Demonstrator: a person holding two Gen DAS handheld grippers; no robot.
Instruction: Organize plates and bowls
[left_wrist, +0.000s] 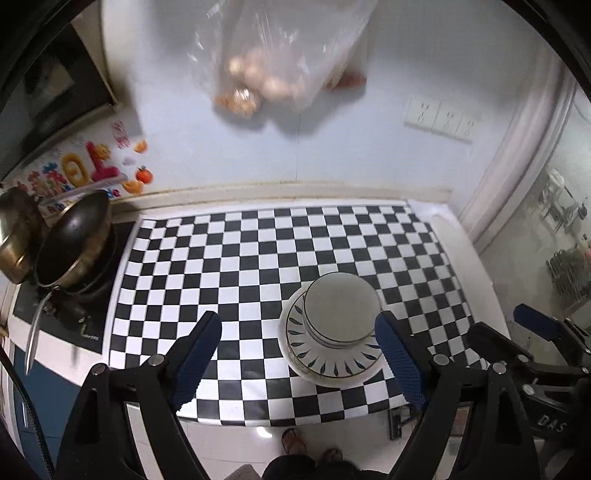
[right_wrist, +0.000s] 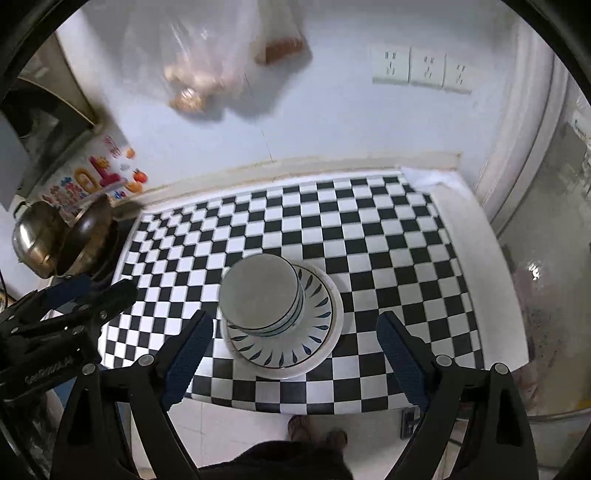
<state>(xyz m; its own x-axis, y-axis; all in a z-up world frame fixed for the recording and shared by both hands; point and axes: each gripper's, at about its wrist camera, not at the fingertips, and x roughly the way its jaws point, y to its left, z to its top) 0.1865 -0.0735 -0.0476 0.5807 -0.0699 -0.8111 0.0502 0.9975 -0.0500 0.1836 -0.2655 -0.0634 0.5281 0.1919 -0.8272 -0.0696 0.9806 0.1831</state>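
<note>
1. Left gripper (left_wrist: 299, 332) nearest the lens in left wrist view: black arms w/ blue ribbed pads, jaws spread wide, nothing between pads, nothing held. Hangs above the counter, pointing steeply down.
2. Right gripper (right_wrist: 295, 332) same build in right wrist view; jaws also wide apart, empty, above the counter.
3. Each gripper shows in the other's view: right one at the right edge of left wrist view, left one at the lower left of right wrist view. Both clear of the dishes.
4. Stack of bowls (right_wrist: 260, 291) sits upside down, bases up, white w/ dark rim lines; exact count cannot be told. Rests on a patterned plate (right_wrist: 295, 350) w/ blue leaf marks round the rim.
5. Patterned plate lies on a plain white plate (right_wrist: 334, 317), which sticks out mostly on the right side in right wrist view. Whole stack stands on the checkered mat (right_wrist: 388, 258), near the front edge of the counter, roughly mid-width.
6. Bowls sit off-centre on the patterned plate, shifted toward the back left in right wrist view.
7. Dark wok (left_wrist: 74, 240) and a metal pot (left_wrist: 16, 236) at the left end, on a black cooktop (left_wrist: 62, 317), well apart from the stack.
8. Clear plastic bag (left_wrist: 273, 66) w/ round pale items hangs on the wall above; wall sockets (left_wrist: 439, 118) to its right.
9. Person's feet (right_wrist: 317, 432) on the pale floor below the counter edge.
</note>
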